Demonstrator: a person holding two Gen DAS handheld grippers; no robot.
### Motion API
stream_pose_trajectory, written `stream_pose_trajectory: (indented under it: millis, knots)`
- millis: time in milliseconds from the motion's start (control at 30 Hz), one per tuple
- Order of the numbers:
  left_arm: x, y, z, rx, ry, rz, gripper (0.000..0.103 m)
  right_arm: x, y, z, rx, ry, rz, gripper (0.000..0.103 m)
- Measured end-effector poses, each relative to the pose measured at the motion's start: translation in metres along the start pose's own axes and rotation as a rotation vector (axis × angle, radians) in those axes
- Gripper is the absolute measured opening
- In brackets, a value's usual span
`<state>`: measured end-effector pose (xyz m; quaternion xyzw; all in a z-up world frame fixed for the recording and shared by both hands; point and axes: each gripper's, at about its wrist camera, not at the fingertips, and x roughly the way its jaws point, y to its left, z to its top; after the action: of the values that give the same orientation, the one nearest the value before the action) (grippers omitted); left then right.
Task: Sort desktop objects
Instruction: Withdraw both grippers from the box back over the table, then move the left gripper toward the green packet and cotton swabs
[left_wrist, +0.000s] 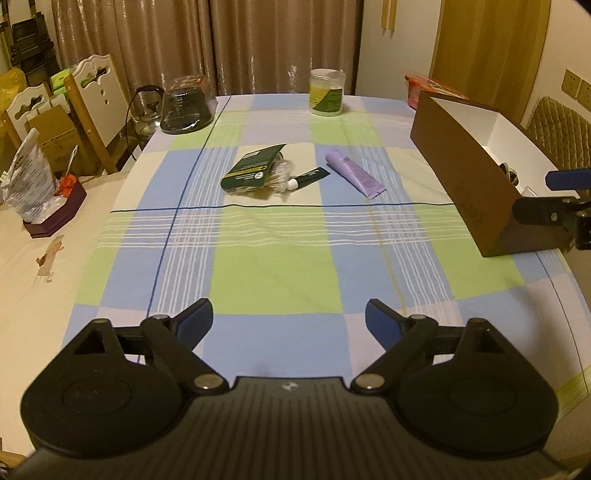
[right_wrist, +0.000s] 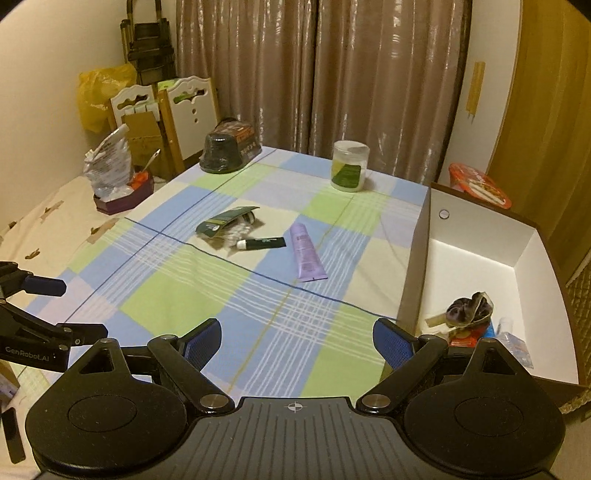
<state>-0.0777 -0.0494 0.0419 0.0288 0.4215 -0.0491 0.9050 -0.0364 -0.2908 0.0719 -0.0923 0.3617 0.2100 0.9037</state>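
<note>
Three loose items lie mid-table on the checked cloth (left_wrist: 273, 273): a cotton swab packet with a dark green card (left_wrist: 255, 170) (right_wrist: 229, 225), a small dark green tube with a white cap (left_wrist: 308, 178) (right_wrist: 262, 242), and a purple tube (left_wrist: 354, 171) (right_wrist: 306, 253). A brown box with a white inside (left_wrist: 461, 177) (right_wrist: 476, 236) stands at the right edge and holds a dark fabric piece (right_wrist: 469, 308) and small packets. My left gripper (left_wrist: 289, 314) (right_wrist: 66, 310) hovers open over the near cloth, holding nothing. My right gripper (right_wrist: 296, 334) (left_wrist: 554, 194) is open and empty beside the box's near corner.
A white jar with a green label (left_wrist: 327, 92) (right_wrist: 349, 166) stands at the far edge. An upturned black bowl (left_wrist: 186, 103) (right_wrist: 229, 147) sits far left, a red noodle cup (right_wrist: 480, 188) behind the box. A purple tray with a bag (left_wrist: 48, 206) and chairs (left_wrist: 96, 103) stand left.
</note>
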Motion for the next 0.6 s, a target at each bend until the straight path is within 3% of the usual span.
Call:
stream_pose_trajectory:
  millis: [367, 600]
  knots:
    - [0.016, 0.006, 0.001, -0.03, 0.025, 0.004, 0.095, 0.014, -0.009, -0.001, -0.022, 0.029, 0.027, 0.092]
    - [0.027, 0.001, 0.019, -0.04, 0.018, 0.056, 0.095, 0.027, -0.023, 0.01, -0.038, 0.009, 0.075, 0.092]
